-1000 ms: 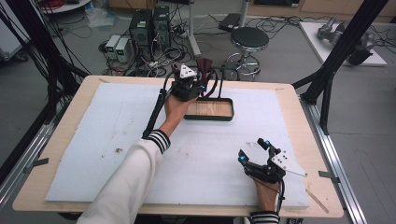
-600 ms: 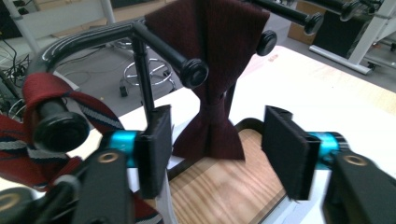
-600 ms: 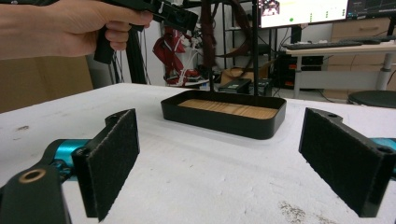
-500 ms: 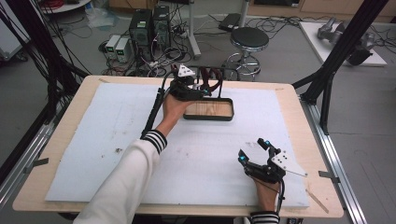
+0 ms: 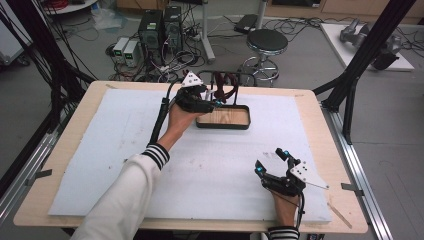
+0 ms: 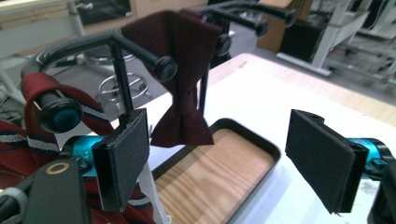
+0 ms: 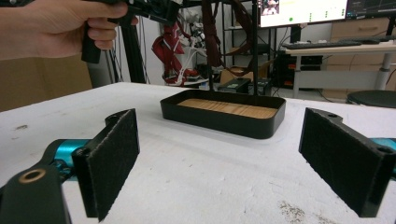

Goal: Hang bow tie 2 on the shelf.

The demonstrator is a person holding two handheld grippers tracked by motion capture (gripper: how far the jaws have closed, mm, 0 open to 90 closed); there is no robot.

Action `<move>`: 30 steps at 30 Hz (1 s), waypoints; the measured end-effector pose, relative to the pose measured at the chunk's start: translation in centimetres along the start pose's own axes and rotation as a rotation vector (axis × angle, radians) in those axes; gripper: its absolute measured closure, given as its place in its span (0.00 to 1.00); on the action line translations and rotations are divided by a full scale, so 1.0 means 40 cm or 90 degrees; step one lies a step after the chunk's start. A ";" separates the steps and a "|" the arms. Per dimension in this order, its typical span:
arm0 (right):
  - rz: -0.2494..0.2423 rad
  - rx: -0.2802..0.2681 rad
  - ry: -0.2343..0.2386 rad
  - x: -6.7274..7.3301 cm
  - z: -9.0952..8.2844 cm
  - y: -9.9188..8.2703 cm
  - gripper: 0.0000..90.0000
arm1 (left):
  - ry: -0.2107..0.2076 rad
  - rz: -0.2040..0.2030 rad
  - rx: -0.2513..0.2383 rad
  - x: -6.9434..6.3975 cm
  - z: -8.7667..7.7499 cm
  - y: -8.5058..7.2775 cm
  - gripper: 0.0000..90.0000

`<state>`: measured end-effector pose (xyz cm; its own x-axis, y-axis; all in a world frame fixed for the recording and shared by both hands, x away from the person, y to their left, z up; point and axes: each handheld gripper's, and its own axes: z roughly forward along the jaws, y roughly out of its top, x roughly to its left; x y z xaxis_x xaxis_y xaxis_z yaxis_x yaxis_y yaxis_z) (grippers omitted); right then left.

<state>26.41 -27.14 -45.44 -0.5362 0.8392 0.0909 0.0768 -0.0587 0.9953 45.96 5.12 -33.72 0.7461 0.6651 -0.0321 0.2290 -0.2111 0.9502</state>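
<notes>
We've got the left gripper [image 5: 216,103] at the far side of the bench [image 5: 310,107], by the black rack [image 6: 116,46] over the tray [image 5: 223,117]. Its jaws have just been opening and stand wide w/ nothing between them. The dark red bow tie [image 6: 182,79] hangs on a rack peg just beyond them; a striped tie [image 6: 28,135] hangs to the left. Right gripper [image 5: 272,162] sits near-right on the white mat [image 5: 100,150], jaws wide, empty.
</notes>
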 end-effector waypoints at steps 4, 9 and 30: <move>0.002 0.001 0.000 0.001 0.000 0.000 0.13 | -0.018 0.007 -0.007 -0.006 -0.016 0.002 0.23; -0.002 -0.001 -0.001 -0.001 0.000 0.000 0.13 | -0.033 0.025 -0.005 -0.012 -0.042 -0.005 0.21; -0.008 -0.001 0.003 0.002 -0.002 -0.001 0.13 | -0.065 0.051 -0.092 0.018 -0.289 -0.058 0.21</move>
<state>26.29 -27.10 -45.46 -0.5405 0.8377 0.0782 0.0684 -0.0489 0.9965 38.74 14.37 -32.36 0.8194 0.5728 0.0218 0.0791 -0.1507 0.9854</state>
